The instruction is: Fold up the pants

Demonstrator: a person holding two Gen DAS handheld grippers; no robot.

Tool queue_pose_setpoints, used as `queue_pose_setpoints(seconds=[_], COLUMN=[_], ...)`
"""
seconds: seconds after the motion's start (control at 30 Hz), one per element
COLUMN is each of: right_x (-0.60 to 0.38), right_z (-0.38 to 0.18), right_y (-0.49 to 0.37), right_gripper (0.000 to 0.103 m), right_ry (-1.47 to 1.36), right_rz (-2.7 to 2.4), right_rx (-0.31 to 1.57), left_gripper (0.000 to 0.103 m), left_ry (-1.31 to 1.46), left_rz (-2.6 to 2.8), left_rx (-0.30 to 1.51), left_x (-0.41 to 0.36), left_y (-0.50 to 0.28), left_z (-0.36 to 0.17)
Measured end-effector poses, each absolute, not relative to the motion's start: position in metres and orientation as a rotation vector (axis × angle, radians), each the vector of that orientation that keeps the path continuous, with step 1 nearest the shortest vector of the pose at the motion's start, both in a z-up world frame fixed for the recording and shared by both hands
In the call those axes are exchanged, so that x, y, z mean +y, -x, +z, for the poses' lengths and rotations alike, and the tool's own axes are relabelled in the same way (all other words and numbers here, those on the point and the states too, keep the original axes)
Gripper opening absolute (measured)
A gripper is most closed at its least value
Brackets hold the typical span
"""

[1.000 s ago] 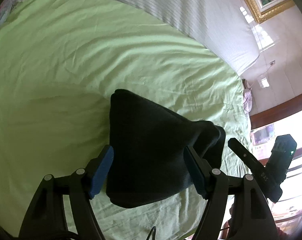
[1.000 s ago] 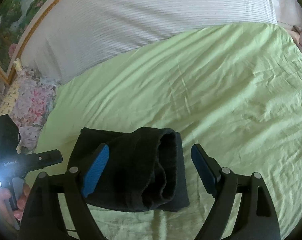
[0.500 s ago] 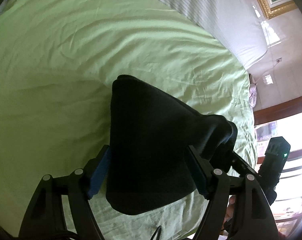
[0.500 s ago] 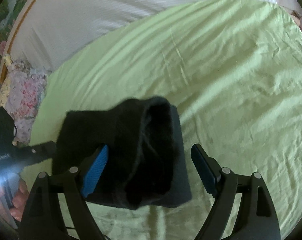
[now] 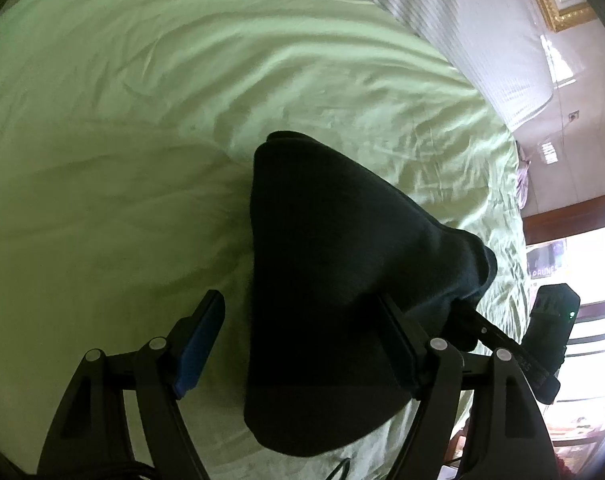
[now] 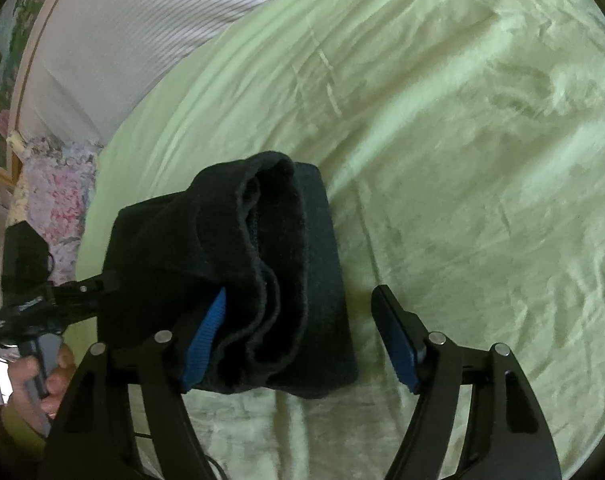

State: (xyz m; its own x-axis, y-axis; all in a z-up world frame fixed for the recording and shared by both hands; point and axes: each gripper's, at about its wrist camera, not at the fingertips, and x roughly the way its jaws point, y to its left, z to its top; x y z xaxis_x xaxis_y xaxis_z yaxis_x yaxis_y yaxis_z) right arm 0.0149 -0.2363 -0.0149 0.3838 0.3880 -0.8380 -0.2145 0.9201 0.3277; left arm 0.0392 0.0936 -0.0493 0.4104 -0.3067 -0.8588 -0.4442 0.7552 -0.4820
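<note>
Pants [image 5: 334, 292]: dark, folded into a thick bundle that lies on the green bed sheet [image 5: 142, 120], near the sheet's near edge.
Long axis: in the left wrist view the bundle runs away from the camera toward the striped bedding [image 5: 482, 40], narrowing to a rounded corner at its far end.
Open end: in the right wrist view the stacked fold edges of the pants [image 6: 262, 264] face the camera, with the layers curling up on the left over a flat bottom layer.
Left hand-held gripper [image 5: 302, 352]: fingers spread apart; the pants fill most of the gap and touch or cover the right finger, while the left blue pad [image 5: 200, 348] stands clear of the cloth.
Right hand-held gripper [image 6: 306, 336]: fingers apart; the left blue pad [image 6: 206, 340] is pressed against the curled layers and the right pad [image 6: 398, 340] is clear, over bare sheet.
Around the pants: the sheet is wrinkled; the striped bedding lies beyond it; a floral pillow [image 6: 50, 192] sits left of the pants in the right wrist view.
In the way: each hand-held gripper shows at the pants' side in the other's view.
</note>
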Motion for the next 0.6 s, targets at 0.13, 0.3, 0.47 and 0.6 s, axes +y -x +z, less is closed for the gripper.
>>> queue_pose_setpoints(seconds=[0.13, 0.3, 0.47, 0.6], right_x=[-0.234, -0.235, -0.233, -0.231], right_z=[-0.017, -0.022, -0.026, -0.026], right_y=[-0.017, -0.021, -0.023, -0.021], right_gripper=[0.073, 0.072, 0.067, 0.059], right_ry=[-0.194, -0.231, -0.257, -0.269], right_rz=[0.408, 0.433, 0.466, 0.477], right_rx=[1.121, 1.126, 1.133, 1.133], left_gripper=[0.075, 0.069, 0.048, 0.039], left_ry=[0.797, 0.843, 0.837, 0.827], left_rz=[0.118, 0.117, 0.078, 0.065], left_rx=[1.184, 1.178, 1.17, 1.161], left_x=[0.104, 0.11, 0.104, 0.1], left_y=[-0.039, -0.037, -0.042, -0.042], left_z=[-0.061, -0.067, -0.062, -0.058])
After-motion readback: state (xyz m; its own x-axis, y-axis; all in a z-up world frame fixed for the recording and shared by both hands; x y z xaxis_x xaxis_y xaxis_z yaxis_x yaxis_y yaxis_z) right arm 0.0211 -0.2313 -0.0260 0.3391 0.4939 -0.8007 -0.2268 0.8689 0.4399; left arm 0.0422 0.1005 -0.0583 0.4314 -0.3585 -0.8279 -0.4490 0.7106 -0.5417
